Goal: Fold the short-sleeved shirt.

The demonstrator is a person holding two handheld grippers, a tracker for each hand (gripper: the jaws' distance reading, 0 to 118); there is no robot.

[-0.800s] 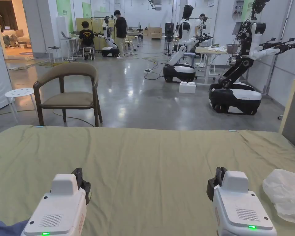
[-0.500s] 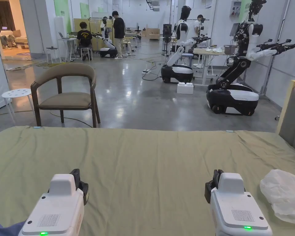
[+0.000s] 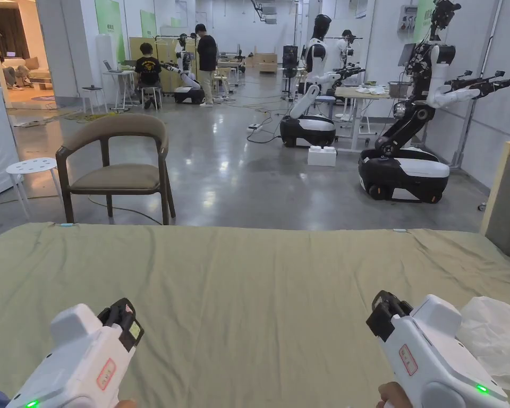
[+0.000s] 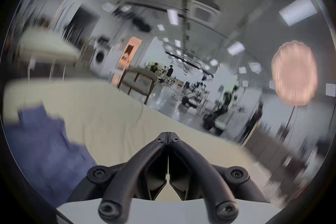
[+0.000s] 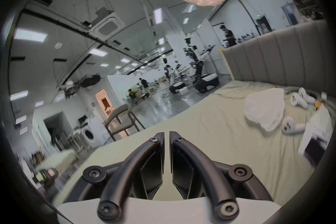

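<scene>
Big workshop hall behind, with robots (image 3: 402,159), a chair (image 3: 116,164) and people at far desks; up close, a bed (image 3: 248,276) under an olive sheet, bare across its middle. Left tongs (image 3: 122,313) and right tongs (image 3: 385,311) held low over the near edge, well apart, tilted outward and gripping nothing. Left jaws pressed tip to tip; right jaws all but closed, a thin slit between them. Probably a ready stance before any reach, with the cleared middle serving as folding space. Shirt (image 4: 45,146) heaped at the near left corner of the bed, just beside the left tongs: blue, rumpled, unfolded, blurred in the left gripper view, so sleeves and collar hard to make out. White bag (image 3: 493,334) by the right edge near the headboard (image 3: 509,207), likely set aside, clear of the folding space. Folding not yet begun.
</scene>
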